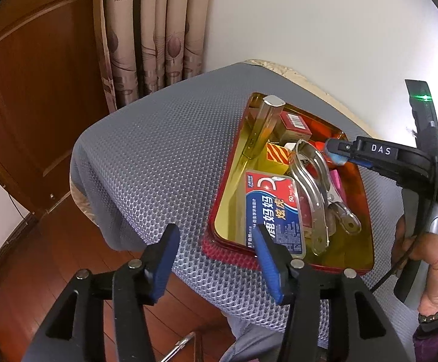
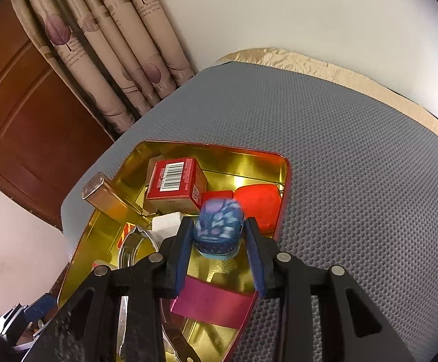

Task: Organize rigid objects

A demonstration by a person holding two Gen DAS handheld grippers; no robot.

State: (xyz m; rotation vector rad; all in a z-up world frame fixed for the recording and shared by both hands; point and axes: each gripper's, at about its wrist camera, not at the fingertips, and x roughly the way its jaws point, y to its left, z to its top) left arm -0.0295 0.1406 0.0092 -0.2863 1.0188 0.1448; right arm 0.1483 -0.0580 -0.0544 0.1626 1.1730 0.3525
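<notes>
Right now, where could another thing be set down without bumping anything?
The grey mat is bare right of the tin, out to the beige cloth, and left of it toward the curtain. Inside the tin is crowded.

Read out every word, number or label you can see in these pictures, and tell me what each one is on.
"DAS": white letters on the right tool.
"50": on the blue and red packet in the tin; its large Chinese characters are upside down, not read.
Barcode on the red box: digits too small.
Curtain print: words too blurred to read.
</notes>
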